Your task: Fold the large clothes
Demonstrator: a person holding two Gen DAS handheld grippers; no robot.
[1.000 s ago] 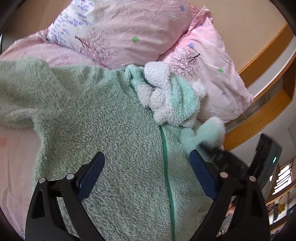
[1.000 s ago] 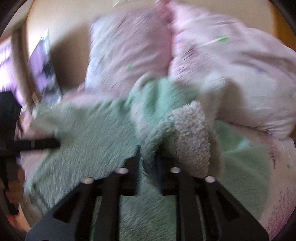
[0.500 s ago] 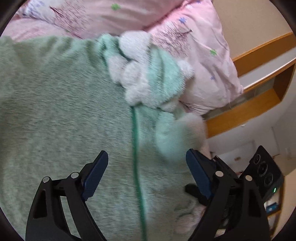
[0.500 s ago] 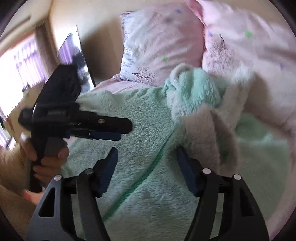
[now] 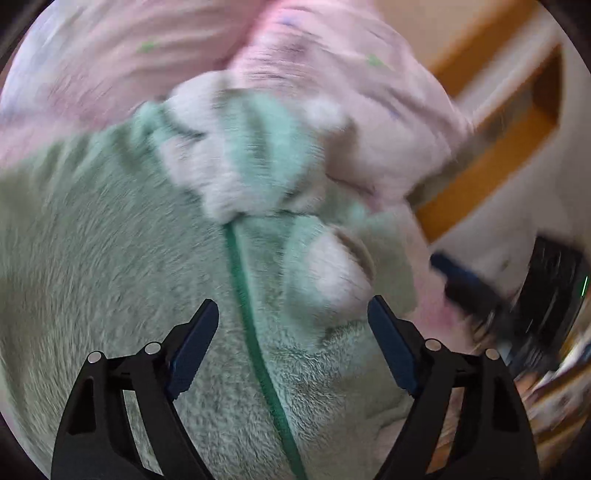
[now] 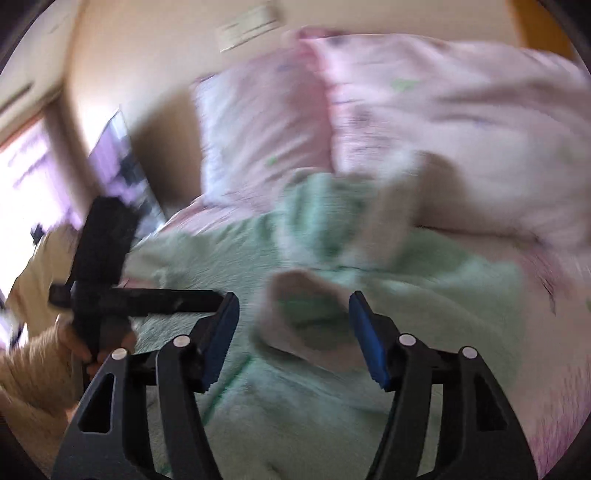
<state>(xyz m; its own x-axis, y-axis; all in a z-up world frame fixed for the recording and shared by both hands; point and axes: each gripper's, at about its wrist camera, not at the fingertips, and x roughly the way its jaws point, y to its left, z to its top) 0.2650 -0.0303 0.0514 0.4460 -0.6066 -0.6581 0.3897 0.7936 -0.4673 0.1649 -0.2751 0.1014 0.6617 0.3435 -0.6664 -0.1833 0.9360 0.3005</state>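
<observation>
Above fleece robe (image 5: pixel 110 258): open left claw (image 5: pixel 293 314).

1. I can read no text, label, brand or number in either wrist view; both are motion-blurred.
2. The pale plate (image 6: pixel 248 28) on the wall, top centre of the right wrist view, is too smeared for me to tell whether it bears writing.

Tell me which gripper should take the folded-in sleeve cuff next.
Probably the right gripper: open, with the pale sleeve cuff straight ahead between its fingers. The open left gripper straddles the zipper instead.
</observation>
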